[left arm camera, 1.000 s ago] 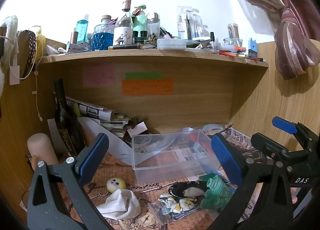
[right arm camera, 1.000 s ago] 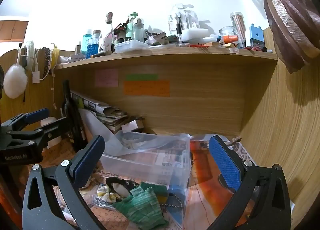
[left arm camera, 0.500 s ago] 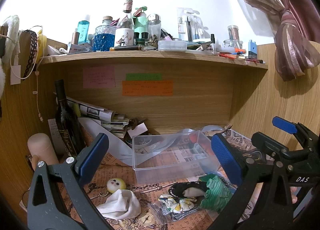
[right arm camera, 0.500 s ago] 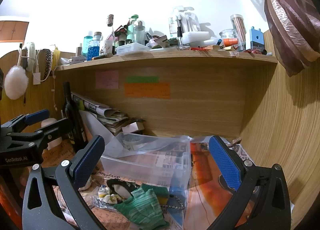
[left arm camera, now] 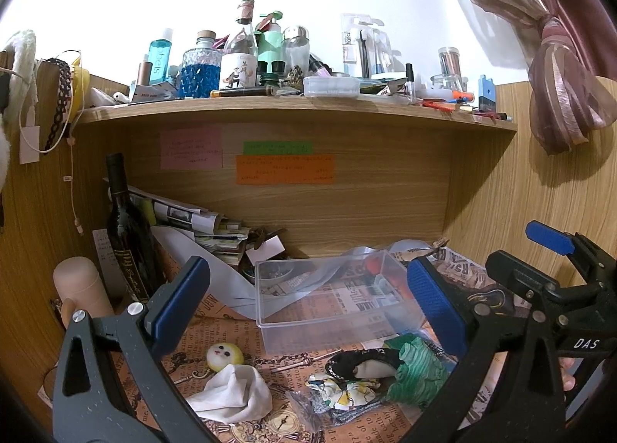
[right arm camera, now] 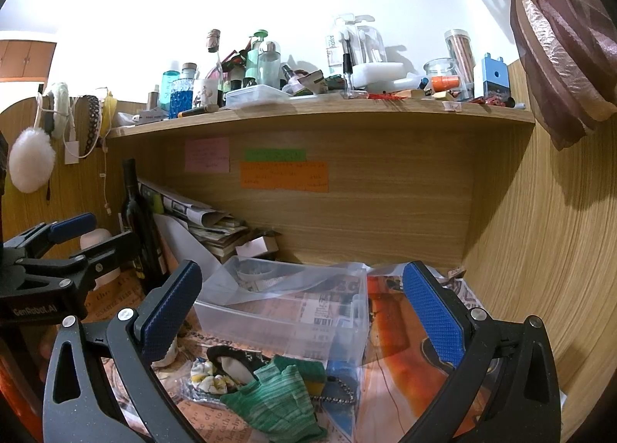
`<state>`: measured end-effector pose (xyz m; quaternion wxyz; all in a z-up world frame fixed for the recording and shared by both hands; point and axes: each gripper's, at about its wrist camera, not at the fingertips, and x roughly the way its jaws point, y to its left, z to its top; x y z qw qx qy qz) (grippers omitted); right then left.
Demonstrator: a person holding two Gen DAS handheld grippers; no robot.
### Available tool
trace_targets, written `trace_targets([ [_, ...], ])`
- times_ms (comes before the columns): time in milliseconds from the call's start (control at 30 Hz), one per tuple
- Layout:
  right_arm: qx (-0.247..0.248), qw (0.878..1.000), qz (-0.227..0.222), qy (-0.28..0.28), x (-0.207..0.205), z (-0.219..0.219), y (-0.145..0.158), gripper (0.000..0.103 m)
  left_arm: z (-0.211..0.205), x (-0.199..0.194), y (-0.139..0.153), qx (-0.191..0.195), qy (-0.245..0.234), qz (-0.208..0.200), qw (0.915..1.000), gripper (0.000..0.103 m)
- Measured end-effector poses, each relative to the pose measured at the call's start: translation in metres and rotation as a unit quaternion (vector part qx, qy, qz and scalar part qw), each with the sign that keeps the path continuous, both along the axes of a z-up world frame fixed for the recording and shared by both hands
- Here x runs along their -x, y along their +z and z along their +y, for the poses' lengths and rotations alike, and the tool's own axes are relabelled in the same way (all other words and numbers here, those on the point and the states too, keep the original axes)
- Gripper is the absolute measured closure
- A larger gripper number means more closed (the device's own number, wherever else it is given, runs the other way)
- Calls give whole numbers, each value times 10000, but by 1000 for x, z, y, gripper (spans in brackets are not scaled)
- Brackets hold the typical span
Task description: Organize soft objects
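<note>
Now both tools hang above the desk with nothing in them. The left gripper [left arm camera: 308, 300] has its jaws spread wide, and the right gripper [right arm camera: 304, 308] is spread wide too.

The soft things lie in a loose group on the printed paper, just in front of the clear plastic box [left arm camera: 331, 300], which stands open and looks to have no soft things in it yet. In the left wrist view the white cloth [left arm camera: 235, 393] lies low and a little left of the middle of the jaws, touching or almost touching the small yellow round toy [left arm camera: 224, 354]. To its right are the yellow-patterned scrunchie [left arm camera: 343, 391], the black pouch [left arm camera: 362, 364] and the green knitted cloth [left arm camera: 414, 373], all pressed together.

In the right wrist view the green knitted cloth [right arm camera: 273, 400] lies directly under the open jaws, near the front wall of the clear plastic box [right arm camera: 285, 312]. Its long axis seems to run from the lower left toward the box.

My judgement is that the right tool is nearer to the green cloth, and the left tool nearer to the white cloth. The box lies straight ahead of both, so the carry is short and forward.
</note>
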<state>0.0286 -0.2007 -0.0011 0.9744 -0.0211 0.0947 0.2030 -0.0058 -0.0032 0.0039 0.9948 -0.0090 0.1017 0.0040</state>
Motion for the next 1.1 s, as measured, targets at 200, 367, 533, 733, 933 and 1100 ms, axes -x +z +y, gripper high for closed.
trace_targets([
  [200, 5, 10000, -2, 7, 1, 2, 3, 0, 1, 0, -1, 0, 7, 3, 10000, 0],
  [367, 1, 10000, -10, 8, 2, 1, 3, 0, 1, 0, -1, -3, 0, -6, 10000, 0],
  [533, -11, 10000, -15, 7, 2, 3, 6, 0, 1, 1, -1, -26, -7, -32, 10000, 0],
  [733, -3, 10000, -28, 35, 2, 4, 8, 0, 1, 2, -1, -32, -15, -24, 10000, 0],
  [933, -18, 10000, -30, 41, 3, 2, 6, 0, -2, 3, -2, -22, -23, -23, 10000, 0],
  [1100, -20, 10000, -34, 44, 3, 2, 5, 0, -3, 2, -2, -24, -35, -7, 10000, 0],
])
